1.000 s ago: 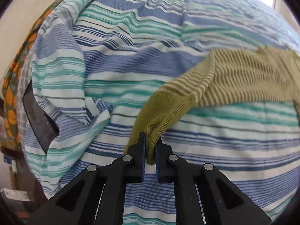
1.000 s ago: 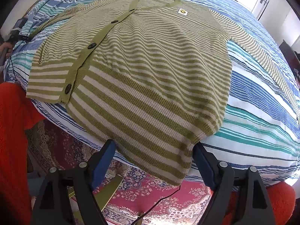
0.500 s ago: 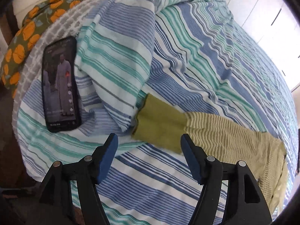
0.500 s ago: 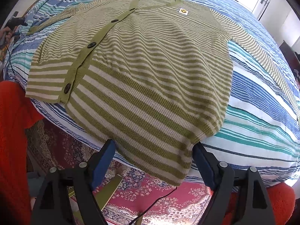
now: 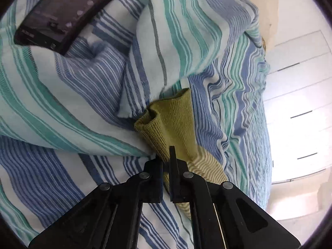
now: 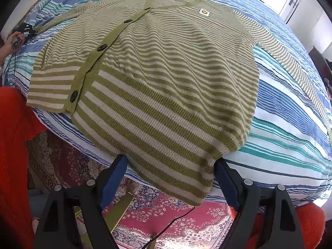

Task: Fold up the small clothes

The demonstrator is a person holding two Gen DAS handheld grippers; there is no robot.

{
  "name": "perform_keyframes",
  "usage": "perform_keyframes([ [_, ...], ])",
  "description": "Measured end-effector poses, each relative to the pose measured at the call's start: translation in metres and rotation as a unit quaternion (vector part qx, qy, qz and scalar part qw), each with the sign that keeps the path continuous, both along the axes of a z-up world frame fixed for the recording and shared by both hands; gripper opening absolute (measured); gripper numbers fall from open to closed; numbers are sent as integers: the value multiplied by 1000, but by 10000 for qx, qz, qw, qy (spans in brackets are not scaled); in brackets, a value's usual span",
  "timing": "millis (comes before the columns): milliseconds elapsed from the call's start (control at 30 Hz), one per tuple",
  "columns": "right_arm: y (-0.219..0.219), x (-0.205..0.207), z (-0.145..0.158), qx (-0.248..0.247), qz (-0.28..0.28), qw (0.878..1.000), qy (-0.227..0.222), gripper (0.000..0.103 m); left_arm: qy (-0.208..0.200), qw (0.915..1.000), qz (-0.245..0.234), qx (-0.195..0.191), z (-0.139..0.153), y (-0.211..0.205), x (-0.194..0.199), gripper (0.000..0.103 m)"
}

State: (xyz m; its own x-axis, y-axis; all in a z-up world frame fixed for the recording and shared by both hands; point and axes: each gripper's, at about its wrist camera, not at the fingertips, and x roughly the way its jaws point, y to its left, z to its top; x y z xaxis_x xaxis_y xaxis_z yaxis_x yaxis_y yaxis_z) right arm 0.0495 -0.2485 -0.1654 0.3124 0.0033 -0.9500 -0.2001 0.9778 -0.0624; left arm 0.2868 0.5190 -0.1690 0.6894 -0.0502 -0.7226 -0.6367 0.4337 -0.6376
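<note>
The striped cardigan [image 6: 166,72] lies flat across the frame's middle on the bed [image 6: 290,145] — soft, limp knit, best taken by cuff or hem — its sleeve cuff [image 5: 166,128] pinched in the left gripper [image 5: 166,159], the right gripper [image 6: 170,178] gaping wide and empty over the hem.

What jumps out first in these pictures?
A green-and-cream striped cardigan lies spread flat, buttons up, over a blue-and-teal striped bedspread, its hem hanging off the near edge. At the far left, the left gripper has its jaws pinched shut on the olive sleeve cuff, near a dark phone.
</note>
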Motion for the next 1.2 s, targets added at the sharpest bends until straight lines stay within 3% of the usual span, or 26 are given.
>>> perform_keyframes([
  [67,-1,1,0,15,7,10000,1,84,179,9990,119,391,11,11,-10,1],
  [133,-2,0,0,21,20,10000,-13,84,491,9976,132,470,8,19,-12,2],
  [233,-3,0,-1,32,29,10000,-15,84,873,9947,-27,542,8,14,-16,12],
  [267,-3,-1,0,48,17,10000,-20,84,952,9935,-117,610,13,8,-19,23],
  [300,-4,-1,1,74,6,10000,-36,84,974,9922,-250,742,19,-4,-20,43],
  [367,-8,-3,7,182,-45,9998,-111,83,914,9878,-476,1164,41,-31,-37,60],
  [400,-11,-5,12,255,-87,9995,-171,83,862,9844,-691,1371,49,-51,-47,61],
  [500,-21,-10,27,432,-229,9979,-416,83,665,9687,-1884,1471,64,-124,-84,58],
  [567,-26,-13,35,554,-289,9965,-557,83,500,9454,-2972,1242,64,-188,-109,52],
  [633,-28,-15,38,666,-319,9952,-642,83,417,9142,-3923,929,56,-262,-118,51],
  [700,-30,-15,39,751,-323,9943,-680,83,482,8890,-4496,729,37,-318,-137,54],
  [767,-29,-17,42,836,-312,9933,-740,83,706,8712,-4777,885,15,-360,-145,57],
  [800,-30,-20,44,866,-304,9926,-798,83,870,8680,-4781,1023,5,-376,-146,61],
  [867,-34,-26,50,926,-308,9908,-937,83,913,8702,-4680,1243,-7,-392,-149,57],
  [900,-37,-30,53,957,-329,9898,-1004,83,857,8705,-4681,1252,-9,-396,-151,12],
  [933,-41,-33,56,995,-369,9886,-1070,83,911,8669,-4784,1068,-12,-399,-151,4],
  [1100,-83,-36,67,1469,-1057,9762,-1192,83,893,8725,-4696,1010,-1,-388,-178,0],
  [1200,-110,-26,55,2032,-1447,9638,-936,83,850,8695,-4758,1023,-3,-389,-179,2],
])
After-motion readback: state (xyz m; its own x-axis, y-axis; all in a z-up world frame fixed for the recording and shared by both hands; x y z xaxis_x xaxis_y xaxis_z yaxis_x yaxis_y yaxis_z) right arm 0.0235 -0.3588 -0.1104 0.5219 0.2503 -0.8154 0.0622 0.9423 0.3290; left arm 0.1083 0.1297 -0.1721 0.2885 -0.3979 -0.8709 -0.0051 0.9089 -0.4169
